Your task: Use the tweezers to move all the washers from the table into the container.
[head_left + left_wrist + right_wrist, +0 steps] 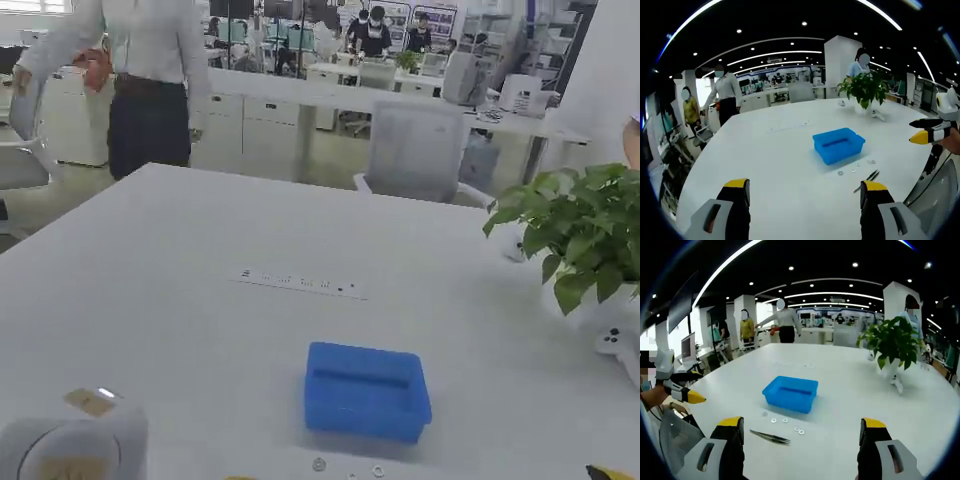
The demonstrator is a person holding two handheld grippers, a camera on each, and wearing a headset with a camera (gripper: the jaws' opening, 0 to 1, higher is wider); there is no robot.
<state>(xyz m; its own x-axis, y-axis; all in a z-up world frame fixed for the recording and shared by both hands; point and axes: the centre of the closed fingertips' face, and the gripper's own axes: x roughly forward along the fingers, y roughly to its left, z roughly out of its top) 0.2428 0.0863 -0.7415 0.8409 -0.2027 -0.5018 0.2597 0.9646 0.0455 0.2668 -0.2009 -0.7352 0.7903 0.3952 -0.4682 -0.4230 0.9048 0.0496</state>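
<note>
Blue rectangular plastic container (367, 390): open-topped on the white table (200, 300); I cannot tell whether anything lies inside.
Small silver metal washers (785, 420): loose on the table just in front of the container, on my side of it, a few scattered apart.
Thin dark metal tweezers (770, 436): flat on the table, nearer me than the washers, close to them, held by nothing.
Yellow-tipped left gripper (805, 185): jaws spread wide, empty, above the table well back from the container.
Yellow-tipped right gripper (801, 422): jaws spread wide, empty, likewise well back from the container.
Step in hand: as I judge it, picking up the tweezers; no washer work can start without them.
Doing it well: I'd come in low with one gripper and set its jaws across the tweezers' two arms around mid-length, so my squeeze closes the tips. The tool is thin and flat, so I expect it to skid; I'd close gently and stay clear of the washers.
</note>
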